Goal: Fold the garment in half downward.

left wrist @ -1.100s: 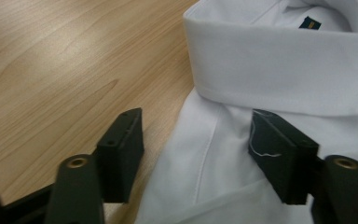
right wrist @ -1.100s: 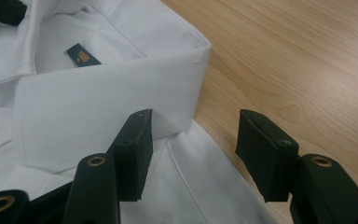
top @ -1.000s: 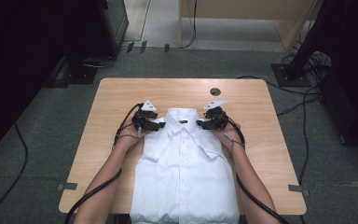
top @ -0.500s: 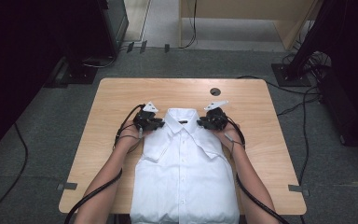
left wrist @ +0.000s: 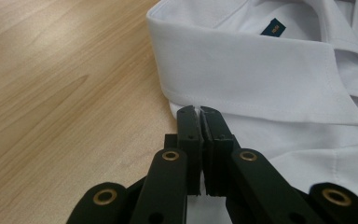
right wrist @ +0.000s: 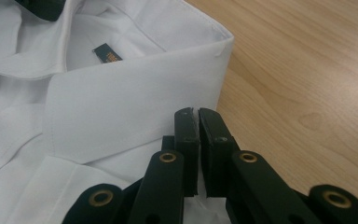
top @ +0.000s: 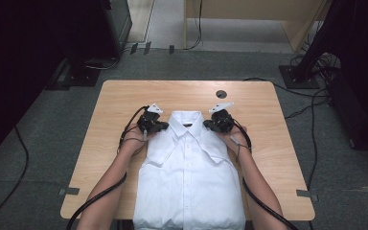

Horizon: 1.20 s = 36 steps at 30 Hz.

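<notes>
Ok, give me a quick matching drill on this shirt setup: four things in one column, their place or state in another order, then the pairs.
Things:
1. left gripper
2. right gripper
3. collar label
4. round hole

Places or states:
A. in the table top, beyond the shirt
B. inside the collar, dark
C. shut on shirt fabric at the shoulder on the picture's right in the high view
D. shut on shirt fabric at the shoulder on the picture's left in the high view

Pairs: 1-D, 2-C, 3-B, 4-A

A light wooden table (top: pixel 124 100) on grey carpet (top: pixel 43 143), perhaps dark cabinets (top: pixel 96 28) behind.
</notes>
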### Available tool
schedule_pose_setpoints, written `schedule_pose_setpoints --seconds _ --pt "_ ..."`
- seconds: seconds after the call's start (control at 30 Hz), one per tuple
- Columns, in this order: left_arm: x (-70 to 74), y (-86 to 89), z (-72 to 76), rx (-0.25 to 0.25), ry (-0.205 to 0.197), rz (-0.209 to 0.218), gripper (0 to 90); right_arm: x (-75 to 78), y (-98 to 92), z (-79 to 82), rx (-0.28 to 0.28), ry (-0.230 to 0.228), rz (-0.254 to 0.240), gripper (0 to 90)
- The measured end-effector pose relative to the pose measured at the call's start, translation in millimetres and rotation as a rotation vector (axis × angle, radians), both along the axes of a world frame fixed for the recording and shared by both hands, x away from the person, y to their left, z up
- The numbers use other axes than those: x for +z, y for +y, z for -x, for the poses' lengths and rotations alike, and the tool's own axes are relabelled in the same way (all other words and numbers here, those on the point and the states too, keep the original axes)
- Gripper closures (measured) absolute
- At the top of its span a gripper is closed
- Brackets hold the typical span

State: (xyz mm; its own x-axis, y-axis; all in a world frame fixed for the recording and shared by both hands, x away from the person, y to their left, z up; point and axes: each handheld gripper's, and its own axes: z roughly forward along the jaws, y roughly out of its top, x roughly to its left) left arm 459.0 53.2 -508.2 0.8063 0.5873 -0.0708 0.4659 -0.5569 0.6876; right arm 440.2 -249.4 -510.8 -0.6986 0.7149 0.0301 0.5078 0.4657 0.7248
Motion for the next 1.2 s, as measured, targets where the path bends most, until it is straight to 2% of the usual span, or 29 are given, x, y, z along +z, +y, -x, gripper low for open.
schedule_pose_setpoints --seconds 0.13,0.27,0.4,0.5,0.57,0.63,0.7,0.83,0.9,0.93,1.0,1.1,1.13,1.2 --pt "7.9 2.1 0.4 0.019 -0.038 0.034 88.2 7.3 -0.5 1.0 -0.016 -0.028 0.002 88.7" --pt "18.3 2.8 -0.4 0.029 -0.063 0.046 88.2 17.0 -2.1 0.9 -0.034 -0.054 -0.008 88.7" --pt "30.7 1.9 -2.2 0.035 -0.083 0.052 88.2 26.4 0.9 2.6 -0.043 -0.099 0.027 88.7" --pt "44.7 2.8 -5.3 0.052 -0.101 0.074 88.2 38.9 2.0 1.3 -0.045 -0.136 0.039 88.9" --pt "59.7 3.8 -7.3 0.057 -0.122 0.094 88.2 55.0 3.8 0.3 -0.049 -0.176 0.046 88.9" --pt "73.8 5.8 -9.2 0.058 -0.137 0.102 88.2 77.4 8.0 0.5 -0.049 -0.23 0.075 88.9" --pt "91.2 9.0 -9.7 0.068 -0.168 0.12 88.3 99.5 12.4 2.4 -0.047 -0.279 0.102 88.9" --pt "129.7 16.2 -1.0 0.08 -0.258 0.185 88.3 145.8 16.0 11.8 -0.056 -0.416 0.125 88.8" --pt "138.0 15.7 7.6 0.075 -0.296 0.179 88.2 160.6 16.4 21.0 -0.061 -0.475 0.109 88.8" --pt "137.2 15.4 12.0 0.074 -0.298 0.182 88.2 162.5 16.7 25.1 -0.062 -0.486 0.103 88.7" --pt "127.5 15.7 18.7 0.077 -0.262 0.2 88.2 155.9 16.6 33.2 -0.061 -0.473 0.105 88.6" --pt "108.3 15.6 31.1 0.073 -0.201 0.218 88.2 135.8 11.8 44.4 -0.06 -0.42 0.085 88.6" --pt "103.6 15.2 36.8 0.07 -0.194 0.223 88.2 130.1 10.3 48.4 -0.06 -0.4 0.079 88.6" --pt "95.7 14.6 48.0 0.061 -0.187 0.207 88.1 121.1 7.2 56.6 -0.057 -0.355 0.067 88.6"
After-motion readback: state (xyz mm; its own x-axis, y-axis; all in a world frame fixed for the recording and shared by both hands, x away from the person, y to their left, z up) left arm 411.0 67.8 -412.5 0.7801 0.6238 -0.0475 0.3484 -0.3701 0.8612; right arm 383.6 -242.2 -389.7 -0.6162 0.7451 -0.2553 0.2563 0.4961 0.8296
